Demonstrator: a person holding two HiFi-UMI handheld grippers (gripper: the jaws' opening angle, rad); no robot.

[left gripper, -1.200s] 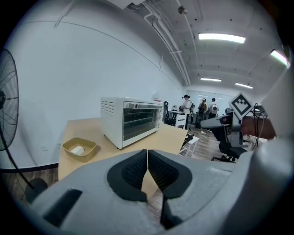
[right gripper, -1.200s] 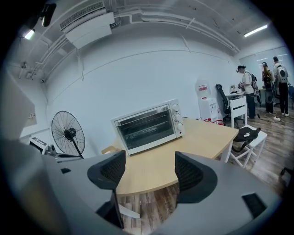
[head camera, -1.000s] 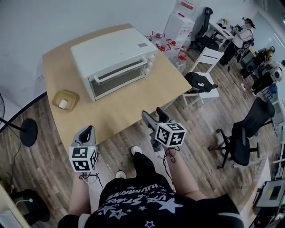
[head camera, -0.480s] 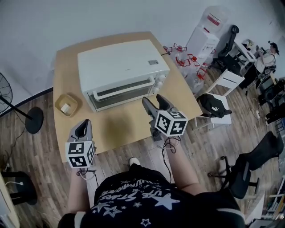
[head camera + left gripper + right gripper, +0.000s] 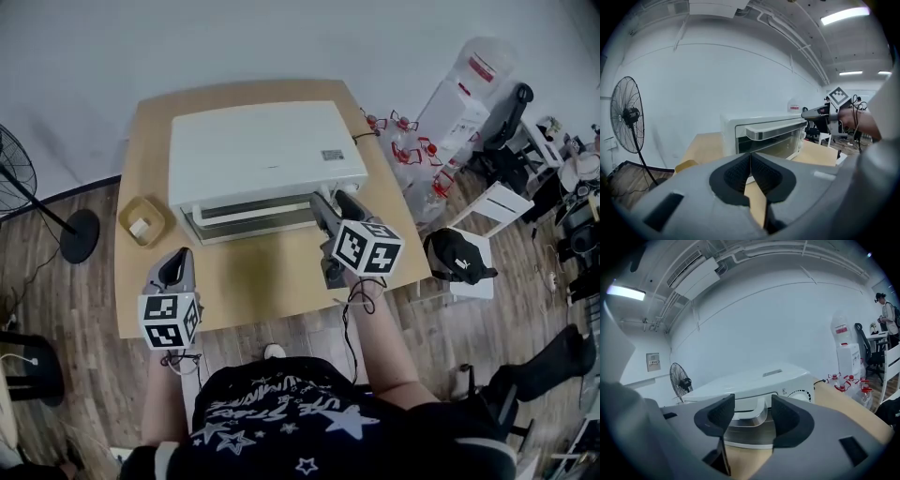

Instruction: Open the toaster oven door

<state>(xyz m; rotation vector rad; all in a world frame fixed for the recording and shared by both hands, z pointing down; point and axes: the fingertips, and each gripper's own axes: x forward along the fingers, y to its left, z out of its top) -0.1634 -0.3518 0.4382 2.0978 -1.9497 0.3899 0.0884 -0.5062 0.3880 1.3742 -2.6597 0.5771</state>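
Lining up the right tool (image 5: 330, 204) on the toaster oven (image 5: 262, 150) door handle (image 5: 753, 416) mid-frame, jaws closing around it for the pull, not gripping yet. The left tool (image 5: 176, 270) idles shut and empty, lower left.

A plain white wall (image 5: 281, 37) runs behind my counter (image 5: 253, 272), which is pale wood and stands on a grey-brown plank floor (image 5: 56, 309). To my left a black pedestal fan (image 5: 14, 173) stands near the wall. To my right are a white water dispenser (image 5: 459, 94), red-capped bottles (image 5: 412, 155) on the floor beside it, and a white chair (image 5: 492, 202) carrying a black bag (image 5: 457, 255). Overhead, strip lights (image 5: 843, 15) glow beside exposed pipes (image 5: 783, 23).
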